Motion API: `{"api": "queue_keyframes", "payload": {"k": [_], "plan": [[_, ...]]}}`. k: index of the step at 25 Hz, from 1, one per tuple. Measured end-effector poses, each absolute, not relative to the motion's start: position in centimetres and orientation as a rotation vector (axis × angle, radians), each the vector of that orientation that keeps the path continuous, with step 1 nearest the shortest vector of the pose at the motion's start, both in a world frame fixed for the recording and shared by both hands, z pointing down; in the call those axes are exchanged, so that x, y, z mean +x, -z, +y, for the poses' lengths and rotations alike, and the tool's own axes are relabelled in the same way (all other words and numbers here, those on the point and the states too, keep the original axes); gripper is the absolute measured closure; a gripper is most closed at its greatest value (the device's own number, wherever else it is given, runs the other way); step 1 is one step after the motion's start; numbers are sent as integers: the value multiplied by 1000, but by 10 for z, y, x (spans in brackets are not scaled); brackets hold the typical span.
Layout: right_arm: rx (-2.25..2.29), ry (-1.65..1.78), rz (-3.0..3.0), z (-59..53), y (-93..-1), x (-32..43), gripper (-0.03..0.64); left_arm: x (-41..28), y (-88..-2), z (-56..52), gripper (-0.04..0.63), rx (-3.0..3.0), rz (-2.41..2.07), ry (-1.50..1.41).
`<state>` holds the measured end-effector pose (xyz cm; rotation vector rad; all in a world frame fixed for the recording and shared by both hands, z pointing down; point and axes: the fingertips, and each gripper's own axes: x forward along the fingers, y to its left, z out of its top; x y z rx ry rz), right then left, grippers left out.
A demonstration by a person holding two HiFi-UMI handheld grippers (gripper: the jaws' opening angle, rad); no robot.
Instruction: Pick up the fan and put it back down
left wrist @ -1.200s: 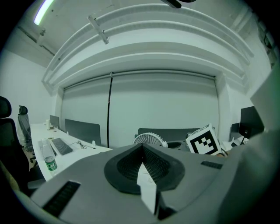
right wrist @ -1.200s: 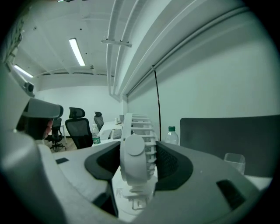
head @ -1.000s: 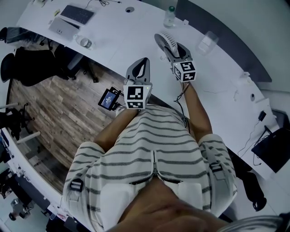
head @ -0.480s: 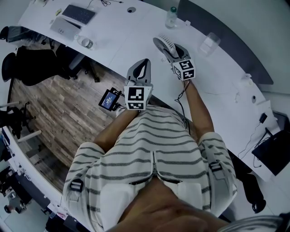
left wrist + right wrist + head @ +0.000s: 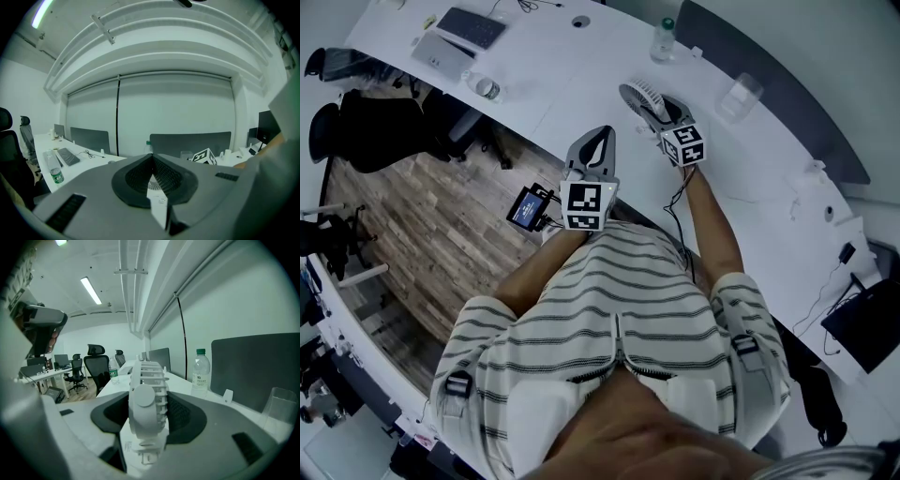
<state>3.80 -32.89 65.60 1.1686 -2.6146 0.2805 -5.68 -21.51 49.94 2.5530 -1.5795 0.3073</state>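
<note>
The small white fan (image 5: 640, 95) is over the white desk (image 5: 581, 66), and my right gripper (image 5: 656, 108) is shut on it. In the right gripper view the fan (image 5: 146, 406) stands upright between the two jaws, its round grille edge-on to the camera. Whether its base touches the desk cannot be told. My left gripper (image 5: 597, 139) hovers at the desk's near edge, to the left of the fan. Its jaws (image 5: 152, 161) meet with nothing between them.
On the desk beyond the fan stand a water bottle (image 5: 662, 39) and a clear cup (image 5: 740, 97). A keyboard (image 5: 470, 26) and a second bottle (image 5: 485, 87) lie far left. Office chairs (image 5: 366, 131) stand on the wood floor. A small screen device (image 5: 528, 206) hangs by my left arm.
The right gripper and the fan have shifted only slightly, and the fan looks a little flatter from above. The left gripper holds about the same place.
</note>
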Motion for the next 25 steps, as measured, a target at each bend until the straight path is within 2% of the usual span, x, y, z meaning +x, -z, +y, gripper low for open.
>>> {"api": "queue_keyframes", "payload": {"k": [25], "plan": [[1070,-281,-2616,-328,-684,39,388,-50,-507,-218,589,2556,-1532,-336]]}}
